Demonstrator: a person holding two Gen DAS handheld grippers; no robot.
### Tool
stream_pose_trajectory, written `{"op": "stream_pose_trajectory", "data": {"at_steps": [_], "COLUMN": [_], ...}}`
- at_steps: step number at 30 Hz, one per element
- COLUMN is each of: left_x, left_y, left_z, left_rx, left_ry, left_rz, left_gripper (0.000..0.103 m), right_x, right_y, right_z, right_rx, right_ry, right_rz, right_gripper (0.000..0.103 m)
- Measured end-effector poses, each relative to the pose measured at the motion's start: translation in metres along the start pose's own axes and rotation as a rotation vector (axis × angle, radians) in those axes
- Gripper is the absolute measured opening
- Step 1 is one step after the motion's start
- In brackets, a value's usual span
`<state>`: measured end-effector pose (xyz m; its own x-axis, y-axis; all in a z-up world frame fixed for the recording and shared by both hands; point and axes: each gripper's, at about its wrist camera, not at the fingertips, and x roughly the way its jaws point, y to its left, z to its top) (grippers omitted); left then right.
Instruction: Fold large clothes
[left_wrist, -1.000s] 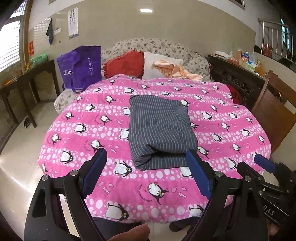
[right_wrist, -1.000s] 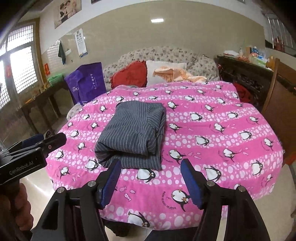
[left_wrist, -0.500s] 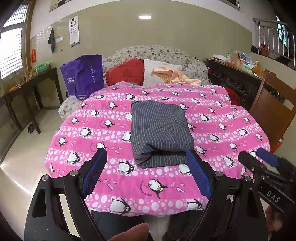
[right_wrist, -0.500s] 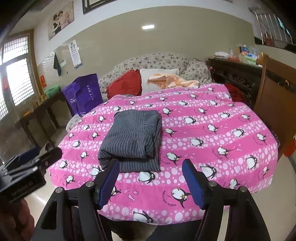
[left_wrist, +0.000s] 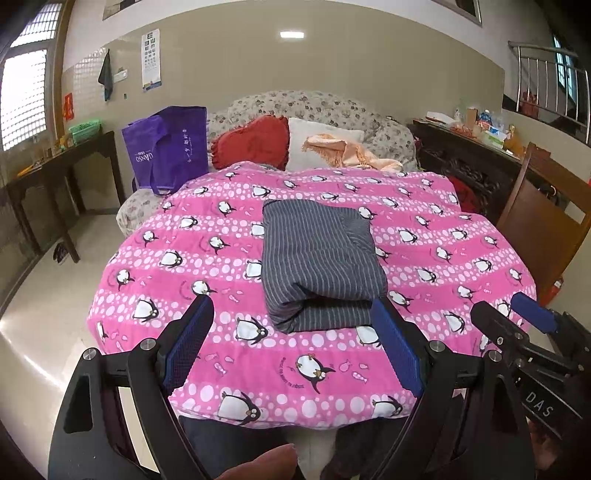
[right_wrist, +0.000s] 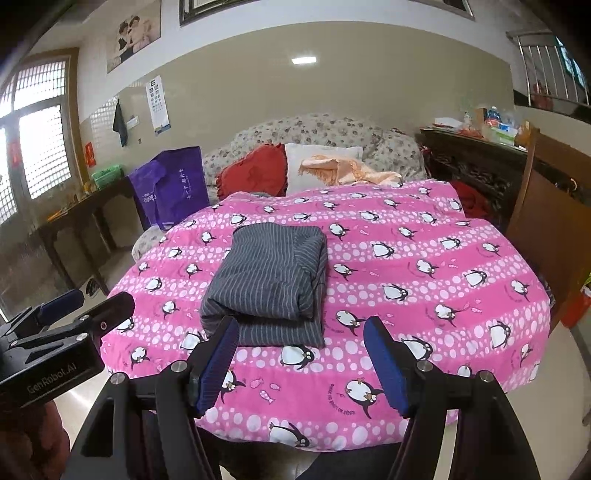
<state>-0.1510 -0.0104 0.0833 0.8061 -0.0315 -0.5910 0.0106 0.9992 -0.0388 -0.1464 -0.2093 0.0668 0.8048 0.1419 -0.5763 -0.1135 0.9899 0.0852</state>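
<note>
a folded striped garment is laid near the middle of the pink penguin quilt. the left gripper and right gripper are held spread apart and empty, short of the quilt's near edge, clear of the garment.

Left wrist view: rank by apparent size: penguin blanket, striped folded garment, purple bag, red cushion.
1. penguin blanket
2. striped folded garment
3. purple bag
4. red cushion

The bag and cushion sit farther back, so their true sizes are unsure.
</note>
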Motion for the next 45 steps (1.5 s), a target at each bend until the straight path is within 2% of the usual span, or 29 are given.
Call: {"op": "stream_pose_trajectory", "data": {"at_steps": [27, 32, 35, 37, 41, 45], "left_x": [0.002, 0.024, 0.051, 0.06, 0.069, 0.084], "left_y": [-0.011, -0.023, -0.025, -0.024, -0.019, -0.012], "left_z": [-0.005, 0.009, 0.011, 0.011, 0.017, 0.027], "left_rx": [0.002, -0.014, -0.032, -0.044, -0.041, -0.067], "left_ry": [0.01, 0.059, 0.141, 0.17, 0.179, 0.226], "left_rz": [0.013, 0.004, 0.006, 0.013, 0.027, 0.021], "left_gripper": [0.087, 0.087, 0.087, 0.087, 0.087, 0.087], "right_x": [-0.001, -0.006, -0.004, 0.004, 0.025, 0.05], "right_y": [-0.003, -0.009, -0.019, -0.032, -0.052, -0.054], "right_z": [-0.006, -0.004, -0.001, 0.001, 0.007, 0.021], "right_rx": [0.016, 0.008, -0.009, 0.02, 0.058, 0.05], "right_ry": [0.003, -0.034, -0.041, -0.022, 0.048, 0.141], "right_rz": [0.001, -0.003, -0.027, -0.024, -0.004, 0.072], "right_gripper": [0.068, 0.07, 0.075, 0.075, 0.075, 0.075]}}
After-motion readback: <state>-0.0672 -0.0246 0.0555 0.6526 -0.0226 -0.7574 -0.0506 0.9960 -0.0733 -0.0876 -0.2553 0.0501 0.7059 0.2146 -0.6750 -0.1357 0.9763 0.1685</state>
